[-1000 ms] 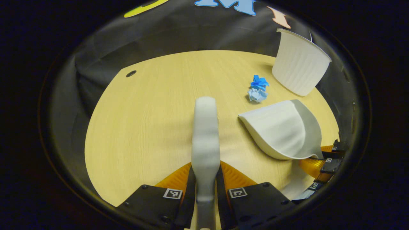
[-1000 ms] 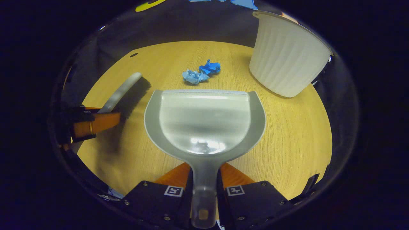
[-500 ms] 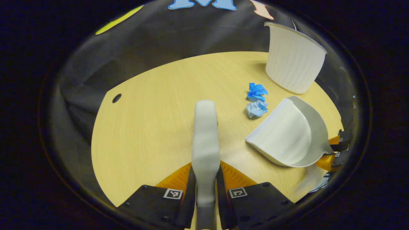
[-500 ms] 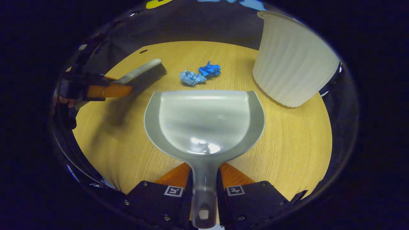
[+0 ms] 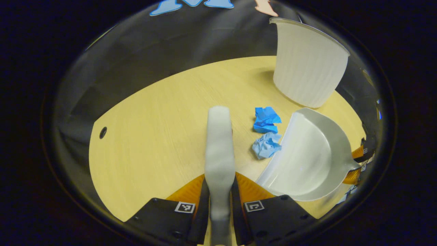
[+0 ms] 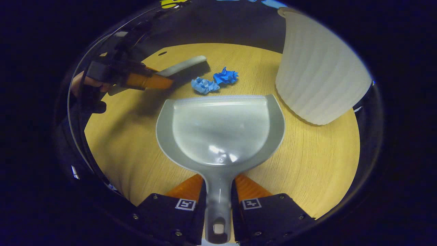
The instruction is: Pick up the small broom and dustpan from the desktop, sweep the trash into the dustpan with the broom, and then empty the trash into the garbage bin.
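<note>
You've got the left gripper (image 5: 220, 191) clamped on the broom (image 5: 219, 143), right gripper (image 6: 218, 201) on the dustpan (image 6: 220, 131) mid-tabletop (image 6: 317, 164) by the paper wads (image 6: 213, 81); swipe hard and they'll skip past its lip.

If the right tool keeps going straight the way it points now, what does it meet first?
Probably the pale blue paper wad, lying just past the front lip of the dustpan that the right tool holds. The bin sits off to the side. Depth is unclear.

no readable text, labels or numbers anywhere.
</note>
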`<move>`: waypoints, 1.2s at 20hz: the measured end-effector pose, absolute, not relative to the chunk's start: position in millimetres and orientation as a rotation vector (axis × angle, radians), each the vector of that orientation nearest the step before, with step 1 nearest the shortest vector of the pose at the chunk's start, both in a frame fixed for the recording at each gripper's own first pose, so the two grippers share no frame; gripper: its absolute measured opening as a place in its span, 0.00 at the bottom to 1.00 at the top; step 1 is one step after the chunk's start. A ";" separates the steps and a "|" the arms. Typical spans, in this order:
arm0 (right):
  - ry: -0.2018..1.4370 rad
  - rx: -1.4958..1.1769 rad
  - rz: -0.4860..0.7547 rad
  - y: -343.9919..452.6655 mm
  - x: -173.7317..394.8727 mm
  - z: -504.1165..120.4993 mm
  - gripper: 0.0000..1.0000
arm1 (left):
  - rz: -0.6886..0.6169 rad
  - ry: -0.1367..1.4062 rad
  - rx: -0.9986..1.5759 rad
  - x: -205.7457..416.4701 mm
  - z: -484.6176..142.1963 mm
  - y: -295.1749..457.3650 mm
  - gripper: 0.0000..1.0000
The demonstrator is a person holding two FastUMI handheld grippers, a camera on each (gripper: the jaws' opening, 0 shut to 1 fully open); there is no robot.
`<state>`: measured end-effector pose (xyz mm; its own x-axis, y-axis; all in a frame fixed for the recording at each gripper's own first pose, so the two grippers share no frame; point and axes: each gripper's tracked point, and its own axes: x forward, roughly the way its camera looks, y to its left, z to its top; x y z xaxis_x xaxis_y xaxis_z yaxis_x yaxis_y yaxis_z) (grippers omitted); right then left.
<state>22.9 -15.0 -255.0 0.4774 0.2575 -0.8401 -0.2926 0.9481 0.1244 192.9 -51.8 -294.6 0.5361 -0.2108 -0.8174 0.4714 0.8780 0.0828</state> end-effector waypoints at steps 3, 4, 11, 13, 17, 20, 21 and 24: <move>1.018 -0.034 0.349 -16.9 27.2 -255.3 0.34 | -0.488 0.904 0.354 203.2 -290.3 -72.4 0.41; 1.017 -0.030 0.349 -17.9 28.6 -254.2 0.35 | -0.513 0.897 0.365 204.4 -287.4 -79.3 0.39; 1.018 -0.011 0.347 -7.5 33.5 -242.6 0.35 | -0.628 0.901 0.349 195.2 -273.3 -108.2 0.38; 1.012 -0.010 0.348 -7.5 36.2 -238.1 0.35 | -0.654 0.908 0.334 189.6 -263.8 -112.4 0.41; 1.001 0.002 0.351 -7.8 40.5 -227.5 0.35 | -0.694 0.915 0.308 178.3 -254.3 -123.0 0.41; 0.995 0.012 0.351 -6.9 48.4 -220.5 0.35 | -0.715 0.924 0.290 169.7 -246.2 -127.7 0.41; 0.993 0.014 0.349 -5.2 50.1 -221.3 0.35 | -0.717 0.926 0.289 165.3 -249.2 -131.6 0.41; 0.984 0.019 0.341 0.3 59.4 -225.1 0.35 | -0.728 0.928 0.281 159.7 -244.5 -136.2 0.39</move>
<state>59.4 0.3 -225.1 0.5050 0.2914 -0.8124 -0.2742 0.9467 0.1690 159.7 -136.2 -244.5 0.3857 -0.4476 -0.8068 0.6776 0.7309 -0.0816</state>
